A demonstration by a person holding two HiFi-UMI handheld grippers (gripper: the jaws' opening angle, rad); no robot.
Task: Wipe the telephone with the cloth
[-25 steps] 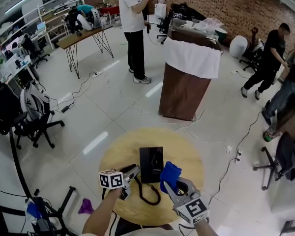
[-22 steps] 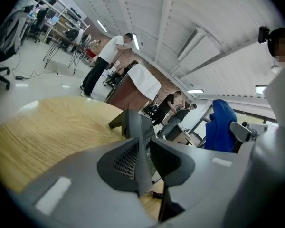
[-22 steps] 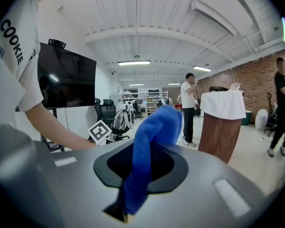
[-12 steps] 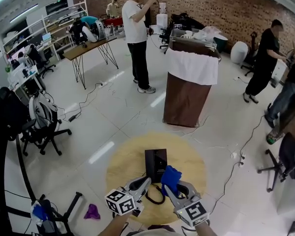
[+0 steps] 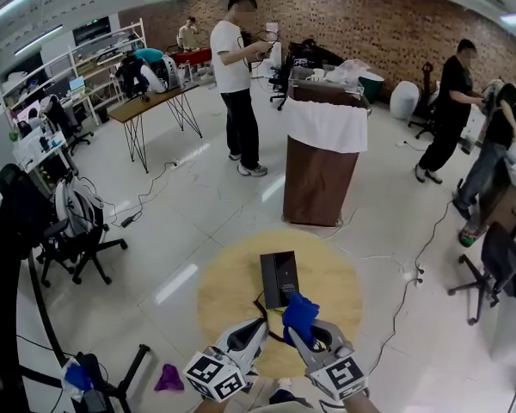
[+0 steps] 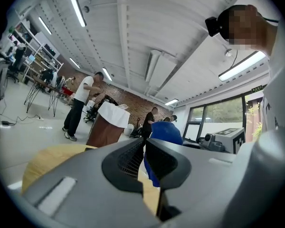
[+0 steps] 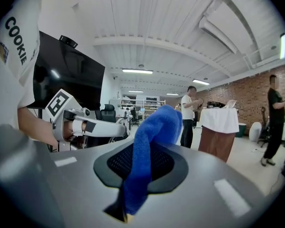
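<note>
The black telephone (image 5: pixel 279 278) lies on the round wooden table (image 5: pixel 228 286), its coiled cord (image 5: pixel 263 305) trailing toward me. I cannot see the handset. My right gripper (image 5: pixel 296 325) is shut on a blue cloth (image 5: pixel 300 311), held just in front of the telephone's near end. In the right gripper view the cloth (image 7: pixel 152 137) stands up between the pads of the right gripper (image 7: pixel 147 151). My left gripper (image 5: pixel 256 325) is beside it on the left, shut with nothing between its jaws. In the left gripper view the left gripper (image 6: pixel 143 146) shows the cloth (image 6: pixel 165 133) beyond it.
A brown stand draped with a white cover (image 5: pixel 324 157) rises just beyond the table. People stand at the back (image 5: pixel 235 76) and at the right (image 5: pixel 447 101). Office chairs (image 5: pixel 69 222) are at the left, a purple rag (image 5: pixel 168 377) and cables lie on the floor.
My left gripper has drawn back from beside the telephone to the table's near edge, and its jaws have shut. The view has tilted up. The right gripper still holds the cloth.
</note>
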